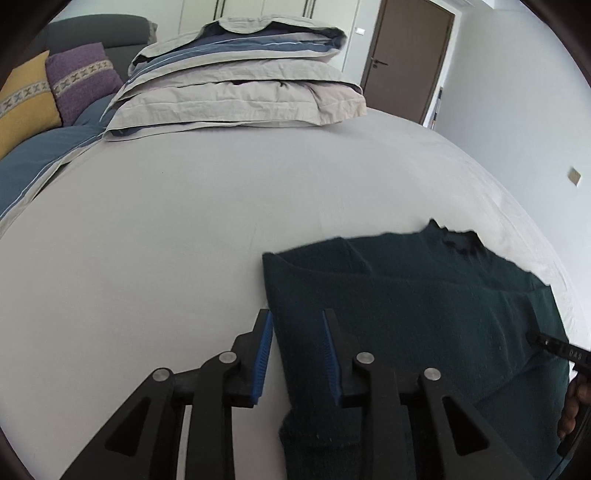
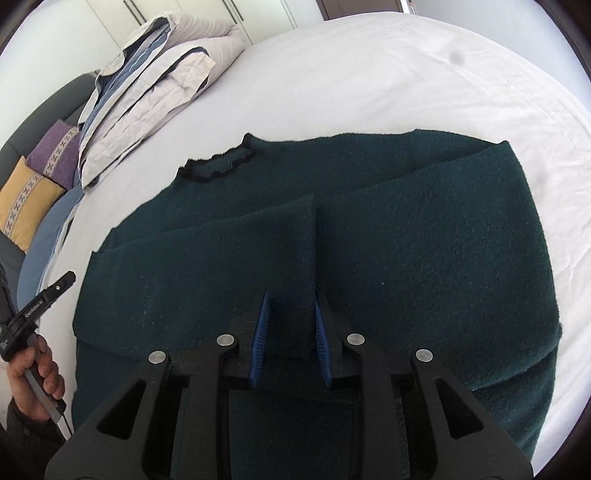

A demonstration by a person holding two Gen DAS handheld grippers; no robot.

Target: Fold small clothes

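Dark green sweater (image 2: pixel 424 240) lies on bed (image 2: pixel 369 74), both sleeves folded in. Left tongs (image 1: pixel 297 347) and right tongs (image 2: pixel 290 328) stand narrowly parted, nothing pinched. Hem-to-collar fold is judged next; hem must be gripped.

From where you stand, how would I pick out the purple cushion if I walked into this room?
Start at the big bed with the pale grey sheet and look to its head, where a stack of folded beige and blue bedding lies. Beside that stack, against the dark grey headboard, two cushions lean. The purple woven cushion is the one nearer the stack; its neighbour, the yellow cushion, has the same cross-patterned band.
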